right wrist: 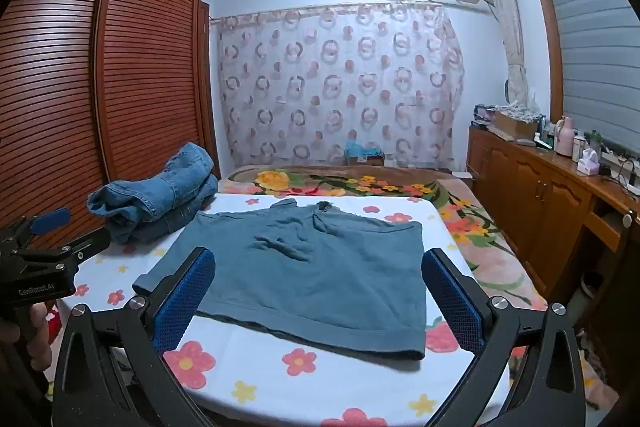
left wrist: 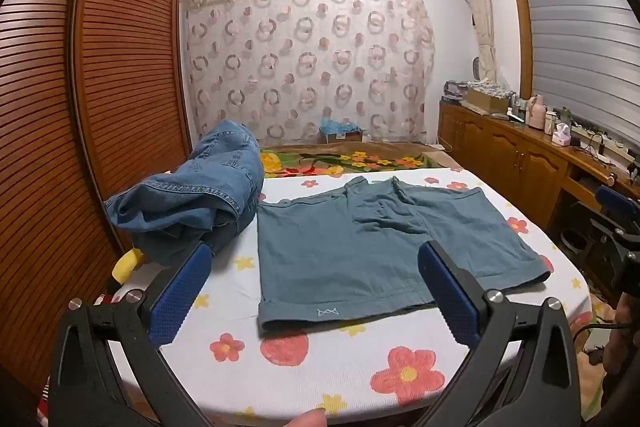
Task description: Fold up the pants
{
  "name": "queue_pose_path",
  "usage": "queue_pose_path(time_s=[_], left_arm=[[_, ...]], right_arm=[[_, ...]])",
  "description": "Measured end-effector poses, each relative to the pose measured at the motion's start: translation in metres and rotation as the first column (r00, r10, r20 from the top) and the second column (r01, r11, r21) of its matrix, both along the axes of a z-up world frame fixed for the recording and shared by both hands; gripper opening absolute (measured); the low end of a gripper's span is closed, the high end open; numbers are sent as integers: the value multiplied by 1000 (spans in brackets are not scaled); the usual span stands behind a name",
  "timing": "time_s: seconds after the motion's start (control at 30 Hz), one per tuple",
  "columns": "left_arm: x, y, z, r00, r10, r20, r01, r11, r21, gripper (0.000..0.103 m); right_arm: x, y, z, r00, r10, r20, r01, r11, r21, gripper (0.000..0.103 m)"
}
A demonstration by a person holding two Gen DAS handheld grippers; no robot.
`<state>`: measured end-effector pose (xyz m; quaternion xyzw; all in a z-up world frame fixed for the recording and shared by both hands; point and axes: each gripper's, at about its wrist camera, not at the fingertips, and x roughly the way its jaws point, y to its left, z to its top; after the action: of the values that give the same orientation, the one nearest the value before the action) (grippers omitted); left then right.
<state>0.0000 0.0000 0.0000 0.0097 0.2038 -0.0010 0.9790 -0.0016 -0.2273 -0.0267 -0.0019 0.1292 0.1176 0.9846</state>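
Teal shorts [left wrist: 360,247] [right wrist: 304,267] lie spread flat on a white flowered sheet [left wrist: 280,359] [right wrist: 280,379], hems toward me, waistband at the far side. My left gripper [left wrist: 316,267] hovers above the near hem with its blue pads wide apart and nothing between them. Over the near edge of the shorts my right gripper [right wrist: 318,271] hangs open too, empty. In the right wrist view the left gripper [right wrist: 44,239] shows at the far left, held by a hand. The right gripper's body [left wrist: 616,223] shows at the right edge of the left wrist view.
A pile of blue jeans [left wrist: 192,199] [right wrist: 160,191] sits left of the shorts, beside a slatted wooden wardrobe [left wrist: 100,87]. A flowered blanket [right wrist: 340,183] lies beyond the sheet. A wooden cabinet [right wrist: 560,195] with bottles runs along the right wall.
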Motion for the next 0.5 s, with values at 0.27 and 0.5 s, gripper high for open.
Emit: queue_pose_path(time_s=[0.27,0.5], left_arm=[[0,0,0,1000,-1,0,1,1000,3,103],[1,0,0,1000,-1,0,1,1000,6,103]], right_arm=[[2,0,0,1000,3,-11,-3,1000,9,103],[-3,-1,-1,1000,-1,3,1,1000,5,103]])
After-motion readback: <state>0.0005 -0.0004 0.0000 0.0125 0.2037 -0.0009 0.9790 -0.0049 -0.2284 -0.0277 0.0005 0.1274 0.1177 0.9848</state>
